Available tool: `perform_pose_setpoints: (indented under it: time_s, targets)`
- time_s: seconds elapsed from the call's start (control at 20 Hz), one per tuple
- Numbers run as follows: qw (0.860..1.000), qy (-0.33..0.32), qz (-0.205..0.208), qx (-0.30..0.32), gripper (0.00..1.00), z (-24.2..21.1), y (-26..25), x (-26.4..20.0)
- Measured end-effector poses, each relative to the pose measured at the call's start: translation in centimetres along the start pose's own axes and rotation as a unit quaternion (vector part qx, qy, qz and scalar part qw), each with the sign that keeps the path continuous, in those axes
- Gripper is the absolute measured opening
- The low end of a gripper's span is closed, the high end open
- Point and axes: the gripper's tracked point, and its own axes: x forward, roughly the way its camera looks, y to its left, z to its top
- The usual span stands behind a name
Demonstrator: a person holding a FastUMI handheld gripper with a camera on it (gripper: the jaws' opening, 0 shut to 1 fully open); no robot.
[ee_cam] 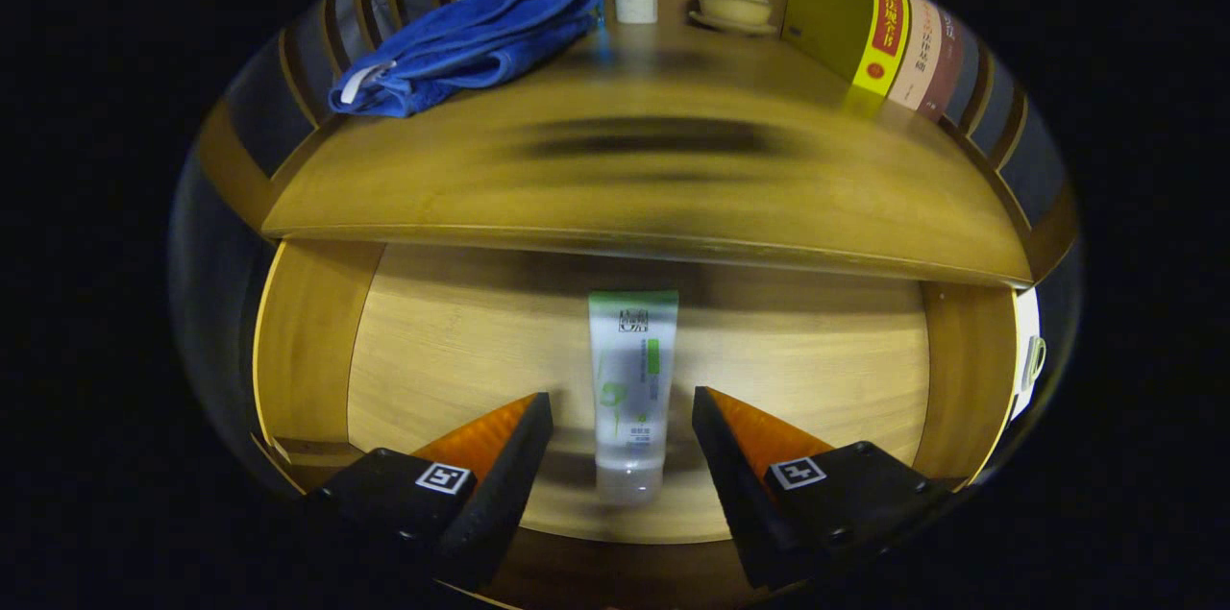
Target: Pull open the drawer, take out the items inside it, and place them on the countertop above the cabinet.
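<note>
The gripper [623, 418] is hanging released over the open drawer [452, 341], fingers flanking the tube [631, 389] without touching. The counter [653, 197] edge is overhanging at twelve o'clock; bare drawer floor is lying at three and nine o'clock.

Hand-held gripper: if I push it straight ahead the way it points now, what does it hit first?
Most likely the tube lying on the drawer floor. The hand-held gripper is open with the tube between its fingers, neither touching. Height above the tube is unclear.
</note>
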Motion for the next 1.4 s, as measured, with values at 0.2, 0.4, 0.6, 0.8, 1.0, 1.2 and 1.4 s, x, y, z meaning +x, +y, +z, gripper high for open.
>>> perform_pose_setpoints:
  time_s: [0.2, 0.4, 0.6, 0.8, 1.0, 1.2, 1.4]
  targets:
    - [0.999, 0.037, 0.003, 0.007, 0.88, -0.5, 0.7, 1.7]
    - [0.999, 0.051, -0.003, 0.007, 0.73, -0.3, 0.9, 2.5]
    - [1.000, 0.031, -0.002, 0.005, 0.55, 1.0, 1.1, 1.5]
    - [1.000, -0.009, 0.012, 0.002, 0.55, 2.9, 2.0, -2.0]
    - [0.998, -0.057, 0.023, 0.010, 0.55, 5.5, 2.4, -6.2]
    - [0.994, -0.100, 0.035, 0.020, 0.55, 5.5, 1.8, -7.8]
    - [0.988, -0.142, 0.057, 0.032, 0.55, 6.2, 2.4, -11.4]
